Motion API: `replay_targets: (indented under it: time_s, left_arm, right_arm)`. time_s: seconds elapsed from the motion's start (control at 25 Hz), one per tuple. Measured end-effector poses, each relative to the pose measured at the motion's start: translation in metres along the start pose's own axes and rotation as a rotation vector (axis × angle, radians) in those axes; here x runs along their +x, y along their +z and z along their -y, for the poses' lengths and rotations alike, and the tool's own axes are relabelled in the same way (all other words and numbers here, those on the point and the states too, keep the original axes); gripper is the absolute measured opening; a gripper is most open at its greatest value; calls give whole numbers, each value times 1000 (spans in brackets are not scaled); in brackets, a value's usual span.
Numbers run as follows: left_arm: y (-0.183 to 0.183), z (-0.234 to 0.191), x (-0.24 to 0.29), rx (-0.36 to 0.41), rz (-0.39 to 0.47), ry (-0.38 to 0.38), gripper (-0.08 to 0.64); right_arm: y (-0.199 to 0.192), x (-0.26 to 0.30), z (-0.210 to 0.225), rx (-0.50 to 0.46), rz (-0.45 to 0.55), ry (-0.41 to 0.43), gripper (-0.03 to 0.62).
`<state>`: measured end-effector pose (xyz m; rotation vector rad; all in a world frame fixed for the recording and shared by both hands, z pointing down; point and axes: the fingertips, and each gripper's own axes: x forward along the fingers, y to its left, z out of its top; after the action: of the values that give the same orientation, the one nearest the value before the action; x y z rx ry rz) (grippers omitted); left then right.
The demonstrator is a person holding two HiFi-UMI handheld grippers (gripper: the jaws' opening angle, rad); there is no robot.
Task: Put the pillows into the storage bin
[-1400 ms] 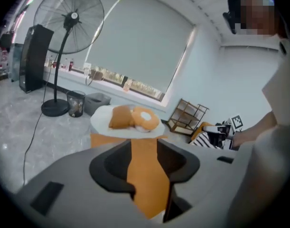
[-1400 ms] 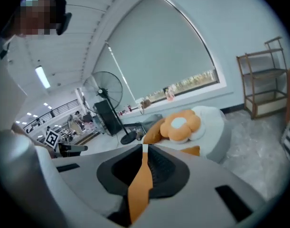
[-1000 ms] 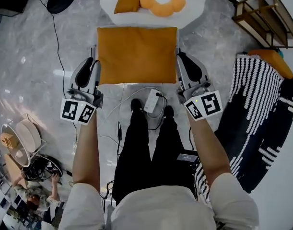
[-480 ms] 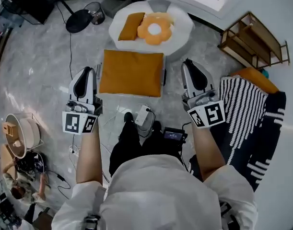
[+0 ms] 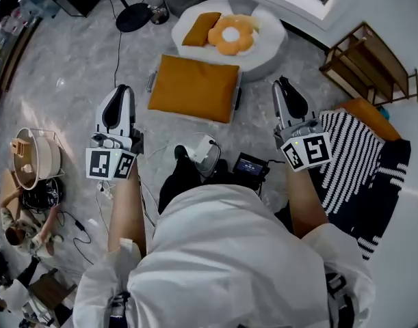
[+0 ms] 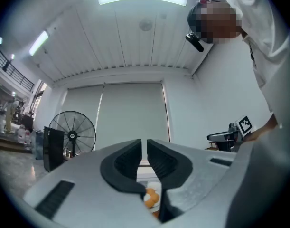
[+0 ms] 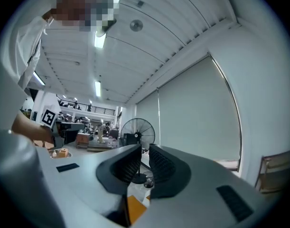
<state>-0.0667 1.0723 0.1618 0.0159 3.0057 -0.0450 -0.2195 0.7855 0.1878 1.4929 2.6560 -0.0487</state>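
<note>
Left tongs, right tongs clenched, empty — orange pillow ahead between them, seemingly lower.

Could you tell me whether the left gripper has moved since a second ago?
Yes. The left gripper, then against the orange pillow's left edge, now stands clear of it, lower left in the head view, jaws shut and empty.

the large pillow lies on top of the storage bin, which stands on the floor ahead of the person. behind the bin sits a round floor cushion, with a small pillow on it and a flower pillow to that one's right. the left gripper is left of the bin, the right gripper right of it, both apart from it. a striped blanket lies far right, a wooden shelf behind it.
</note>
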Motion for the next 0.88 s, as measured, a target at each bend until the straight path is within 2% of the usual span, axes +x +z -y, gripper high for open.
replay_targets:
  time_s: [0.2, 0.64, 0.88]
  left_arm:
    - [-4, 10, -33, -2, -40, 36, 41]
    - [-23, 11, -99, -7, -66, 83, 41]
    - [-22, 9, -154, -43, -88, 58, 46]
  right_arm:
    - [-3, -17, -20, 22, -8, 43, 49]
    - [2, -43, -92, 52, 29, 9, 49]
    - [11, -65, -148, 49, 25, 13, 49]
